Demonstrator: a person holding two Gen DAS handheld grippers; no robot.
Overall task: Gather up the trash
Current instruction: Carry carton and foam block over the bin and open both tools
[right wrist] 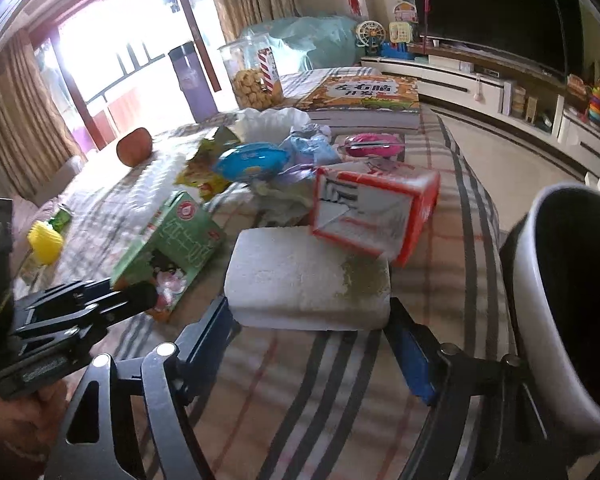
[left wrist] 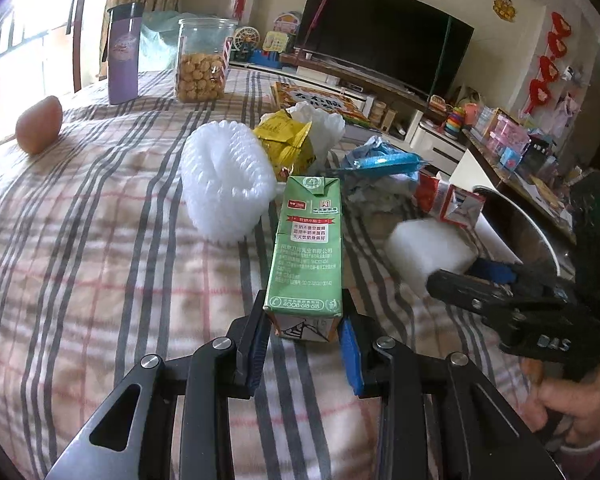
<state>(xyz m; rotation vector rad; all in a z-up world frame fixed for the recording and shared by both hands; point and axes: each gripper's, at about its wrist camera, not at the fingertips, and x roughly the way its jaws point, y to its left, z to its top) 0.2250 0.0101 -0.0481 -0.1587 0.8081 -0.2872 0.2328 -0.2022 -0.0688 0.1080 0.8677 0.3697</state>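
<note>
Trash sits heaped mid-table on the striped, checked cloth [left wrist: 100, 240], so both claws come in low from the near edge. Far left, a brown egg-shaped object [left wrist: 39, 124], a purple tumbler [left wrist: 123, 54] w/ an unreadable emblem and a clear plastic jar of biscuits [left wrist: 202, 62] stand apart from the heap, prob. not trash. Next, a white bubble-wrap roll [left wrist: 224, 184] and a crumpled yellow snack wrapper [left wrist: 286, 144] lie touching. The left gripper [left wrist: 305, 336] is pinching the near end of the green rectangular milk carton [left wrist: 309, 240], blue pads against both sides; the end grip looks chosen so the carton's length points away & lifts clear. Print on it: "4008-618-618", plus Chinese text too small for me. Right of that, the right gripper [right wrist: 312, 334] stands spread around the white foam block [right wrist: 308, 280], pads beside its ends, contact not certain, nothing clamped yet. Behind it a red-and-white torn carton [right wrist: 372, 212], writing illegible. Far right, a grey-white round bin [right wrist: 572, 304] gapes just off the table edge, handy for dropping.
</note>
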